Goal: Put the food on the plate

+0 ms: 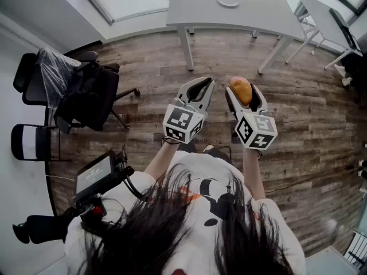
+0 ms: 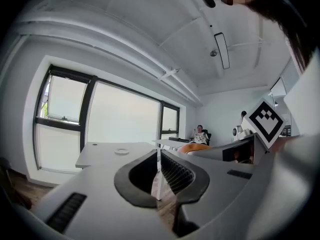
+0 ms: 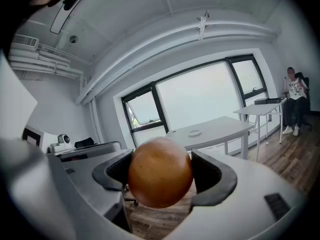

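Note:
My right gripper [image 1: 244, 94] is shut on a round orange-brown piece of food [image 1: 241, 89], which fills the gap between its jaws in the right gripper view [image 3: 160, 171]. Its tip also shows in the left gripper view [image 2: 192, 147]. Beside it, my left gripper [image 1: 198, 90] is shut with nothing in it [image 2: 157, 159]. Both are held up in front of the person, high above the wooden floor. A small white plate [image 1: 228, 0] lies on the grey table [image 1: 252, 16] well ahead, and both gripper views show the plate [image 3: 194, 133] [image 2: 121, 151].
A black office chair [image 1: 86, 93] draped with clothing and a folding chair [image 1: 28, 142] stand at the left. A second table [image 1: 327, 16] is at the right. A person [image 3: 295, 99] sits far off. A screen device [image 1: 94, 176] hangs at the person's left.

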`<state>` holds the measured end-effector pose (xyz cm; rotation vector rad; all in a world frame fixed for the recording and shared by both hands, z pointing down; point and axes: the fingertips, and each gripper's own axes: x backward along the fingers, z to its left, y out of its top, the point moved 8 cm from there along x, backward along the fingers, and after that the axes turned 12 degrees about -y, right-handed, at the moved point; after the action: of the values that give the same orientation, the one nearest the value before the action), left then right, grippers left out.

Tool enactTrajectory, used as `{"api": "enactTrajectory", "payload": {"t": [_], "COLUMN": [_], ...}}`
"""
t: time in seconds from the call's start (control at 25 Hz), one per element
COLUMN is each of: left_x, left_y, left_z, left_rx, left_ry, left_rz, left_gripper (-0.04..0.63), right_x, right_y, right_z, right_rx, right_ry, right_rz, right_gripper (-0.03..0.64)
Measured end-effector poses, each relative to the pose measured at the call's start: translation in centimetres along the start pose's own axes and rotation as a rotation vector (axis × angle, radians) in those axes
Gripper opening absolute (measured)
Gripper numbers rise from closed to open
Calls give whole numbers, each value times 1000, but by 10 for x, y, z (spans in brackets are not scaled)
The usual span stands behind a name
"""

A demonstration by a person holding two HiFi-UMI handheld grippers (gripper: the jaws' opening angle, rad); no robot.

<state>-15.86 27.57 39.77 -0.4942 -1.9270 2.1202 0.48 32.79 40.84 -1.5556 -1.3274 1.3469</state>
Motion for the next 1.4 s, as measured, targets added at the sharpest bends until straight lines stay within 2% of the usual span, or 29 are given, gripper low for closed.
{"api": "enactTrajectory", "payload": {"t": [0.2,0.44,1.12,1.4], "left_x": [-2,-4,-26,-33], "left_y": [2,2,-2,2], "left_z": [-2,0,-17,2], "left_rx": [7,8,-9,-9], "left_ry": [3,7,-13,-2], "left_rz": [-3,6,45,57], "left_gripper": [6,6,6,6], "right_x": [1,1,5,-13], "right_y": [3,8,1,5], "right_z": [-4,-3,-34,-37], "right_rx": [1,56,8,-9], "right_ry": [0,-13,-40,-47], "right_rz": [-7,-40,-24,-19], "right_gripper": [371,371,371,371]}}
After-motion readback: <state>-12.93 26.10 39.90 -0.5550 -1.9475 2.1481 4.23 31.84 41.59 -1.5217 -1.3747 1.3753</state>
